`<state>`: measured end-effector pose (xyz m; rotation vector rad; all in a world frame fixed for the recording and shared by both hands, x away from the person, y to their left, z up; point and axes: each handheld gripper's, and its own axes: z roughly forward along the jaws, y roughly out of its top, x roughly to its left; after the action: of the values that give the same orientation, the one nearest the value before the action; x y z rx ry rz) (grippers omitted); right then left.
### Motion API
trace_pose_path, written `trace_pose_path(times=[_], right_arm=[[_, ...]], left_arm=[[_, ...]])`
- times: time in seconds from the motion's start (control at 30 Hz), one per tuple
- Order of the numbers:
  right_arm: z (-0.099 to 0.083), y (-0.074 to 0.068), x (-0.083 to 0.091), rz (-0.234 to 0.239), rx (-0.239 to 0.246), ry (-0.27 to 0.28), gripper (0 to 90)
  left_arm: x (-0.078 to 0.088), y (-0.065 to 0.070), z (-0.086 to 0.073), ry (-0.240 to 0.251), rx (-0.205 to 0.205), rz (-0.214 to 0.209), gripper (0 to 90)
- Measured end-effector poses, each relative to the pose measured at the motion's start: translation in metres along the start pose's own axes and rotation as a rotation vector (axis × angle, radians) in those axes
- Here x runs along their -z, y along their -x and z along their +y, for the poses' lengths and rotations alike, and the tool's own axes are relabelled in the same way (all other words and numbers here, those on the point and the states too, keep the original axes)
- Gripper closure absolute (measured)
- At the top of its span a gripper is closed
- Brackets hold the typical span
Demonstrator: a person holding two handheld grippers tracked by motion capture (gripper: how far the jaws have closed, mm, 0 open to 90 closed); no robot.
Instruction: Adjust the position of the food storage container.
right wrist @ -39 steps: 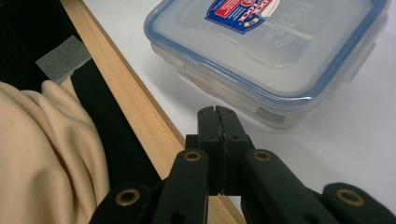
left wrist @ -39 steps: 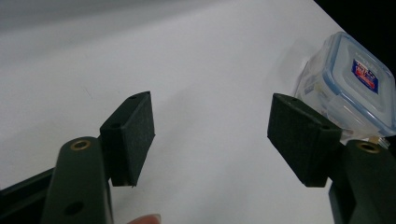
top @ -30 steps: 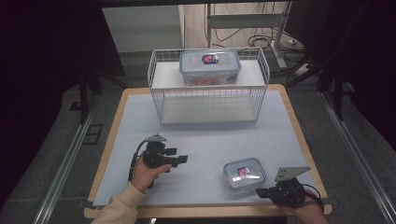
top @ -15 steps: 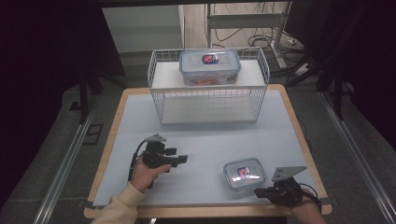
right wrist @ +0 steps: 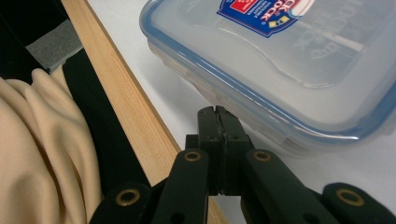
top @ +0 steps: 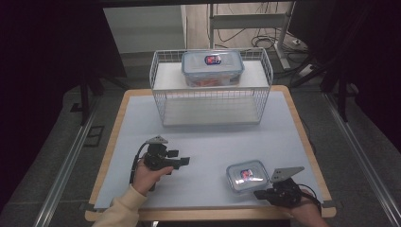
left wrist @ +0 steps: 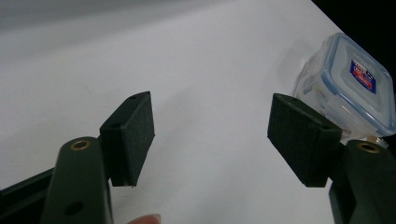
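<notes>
I see the small container (top: 247,176) flat on the tabletop (top: 208,142), near front-right edge, lid on w/ blue rim. My right gripper (top: 261,194) sits just beside its near side; fingers (right wrist: 217,126) pressed together, nothing btwn them, tips close to the container wall, contact not clear. My left gripper (top: 185,161) is well apart to the left, fingers (left wrist: 130,135) spread wide, bare tabletop btwn them. At rear, a wire basket (top: 211,101) w/ a larger container (top: 213,67) on its top shelf.
</notes>
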<state>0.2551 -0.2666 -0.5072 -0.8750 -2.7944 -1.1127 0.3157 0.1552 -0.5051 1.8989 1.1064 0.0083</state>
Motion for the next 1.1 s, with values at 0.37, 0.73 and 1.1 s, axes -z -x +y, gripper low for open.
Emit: trace_pose_path(times=[0.37, 0.73, 1.1], right_arm=[[0.005, 0.000, -0.006, -0.005, 0.009, -0.003, 89.7], [0.010, 0.002, -0.011, -0.014, 0.009, 0.007, 89.7], [0.010, 0.000, -0.007, -0.010, 0.003, 0.026, 89.7]], left_arm=[[-0.001, 0.000, 0.000, 0.001, 0.003, 0.000, 31.3], [-0.001, 0.000, 0.000, -0.001, 0.004, -0.001, 31.3], [0.000, 0.000, 0.000, 0.004, 0.005, -0.001, 31.4]])
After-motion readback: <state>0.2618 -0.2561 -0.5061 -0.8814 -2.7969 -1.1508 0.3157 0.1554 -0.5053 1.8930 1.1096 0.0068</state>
